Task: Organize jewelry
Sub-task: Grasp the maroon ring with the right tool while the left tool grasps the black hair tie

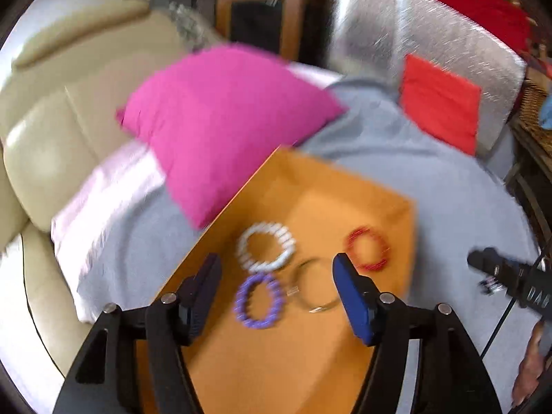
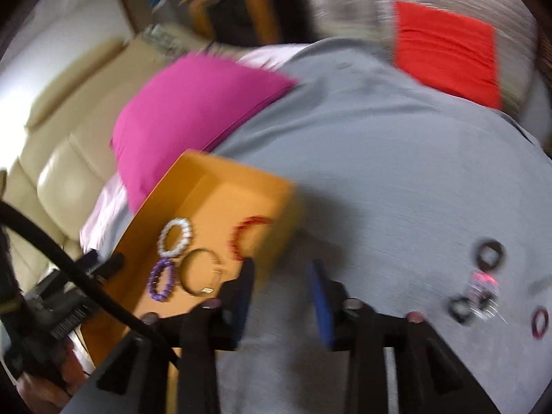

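Note:
An orange box [image 1: 345,189] lies on a grey sheet and holds a white bead bracelet [image 1: 265,246], a purple bead bracelet [image 1: 258,300], a thin metal bangle [image 1: 315,286] and a red bead bracelet [image 1: 367,248]. My left gripper [image 1: 276,276] is open and empty, hovering above the purple bracelet and bangle. In the right wrist view the box [image 2: 220,186] is at the left. My right gripper [image 2: 283,286] is open and empty over the sheet beside the box. Several loose pieces lie on the sheet at the right: a dark ring [image 2: 490,253], a black ring [image 2: 460,307], a dark red ring [image 2: 540,321].
A magenta pillow [image 1: 220,117] lies behind the box, a red cushion [image 1: 441,100] leans on a silver panel at the back right. A cream leather sofa [image 1: 51,131] is on the left. The grey sheet [image 2: 379,172] spreads to the right. Both views are motion-blurred.

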The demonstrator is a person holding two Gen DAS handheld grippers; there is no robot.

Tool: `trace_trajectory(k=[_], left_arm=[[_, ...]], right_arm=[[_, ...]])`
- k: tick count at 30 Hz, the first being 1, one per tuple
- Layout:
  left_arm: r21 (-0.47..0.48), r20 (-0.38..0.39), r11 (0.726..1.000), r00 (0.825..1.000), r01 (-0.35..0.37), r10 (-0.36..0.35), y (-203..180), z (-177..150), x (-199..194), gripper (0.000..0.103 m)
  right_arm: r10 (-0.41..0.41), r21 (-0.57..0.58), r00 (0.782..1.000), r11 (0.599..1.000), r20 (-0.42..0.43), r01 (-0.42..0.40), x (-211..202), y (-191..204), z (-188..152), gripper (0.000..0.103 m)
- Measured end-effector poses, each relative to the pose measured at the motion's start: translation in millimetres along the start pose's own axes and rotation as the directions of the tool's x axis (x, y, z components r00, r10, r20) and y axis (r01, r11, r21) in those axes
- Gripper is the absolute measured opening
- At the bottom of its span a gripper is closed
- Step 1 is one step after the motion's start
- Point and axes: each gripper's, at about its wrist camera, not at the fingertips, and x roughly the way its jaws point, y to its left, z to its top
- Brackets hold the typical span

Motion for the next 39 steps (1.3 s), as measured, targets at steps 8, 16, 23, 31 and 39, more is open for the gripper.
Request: trace_trajectory(k=[8,16,23,31,39], left_arm=[[0.129,0.064,0.988,0.993,0.089,-0.098,-124,-10,-6,0.072],[0.314,-0.072,0.938,0.989,0.146,-0.130,-216,-56,37,0.072],[0.353,-0.153,0.908,0.971,0.226,-0.182,-261,-75,56,0.072],[0.340,-0.201,0.896,0.953,0.285,-0.227,-269,-75,76,0.072],[0.322,-0.236,0.857,0.911,0.402,-0.339,-274,-67,89,0.072]], right_arm=[[-0.120,0.284,0.989,0.955,0.085,0.092,-70,-164,-59,0.041],[-0.180,0.546,0.982,0.830,0.064,0.117,-89,-285,-117,0.041],[-0.231,0.591,0.973,0.787,0.019,0.175,-90,-327,-130,0.041],[-0.224,0.625,0.974,0.758,-0.018,0.186,-75,-348,-130,0.041],[-0.239,0.635,0.971,0.750,0.003,0.183,-72,-352,-129,0.041]])
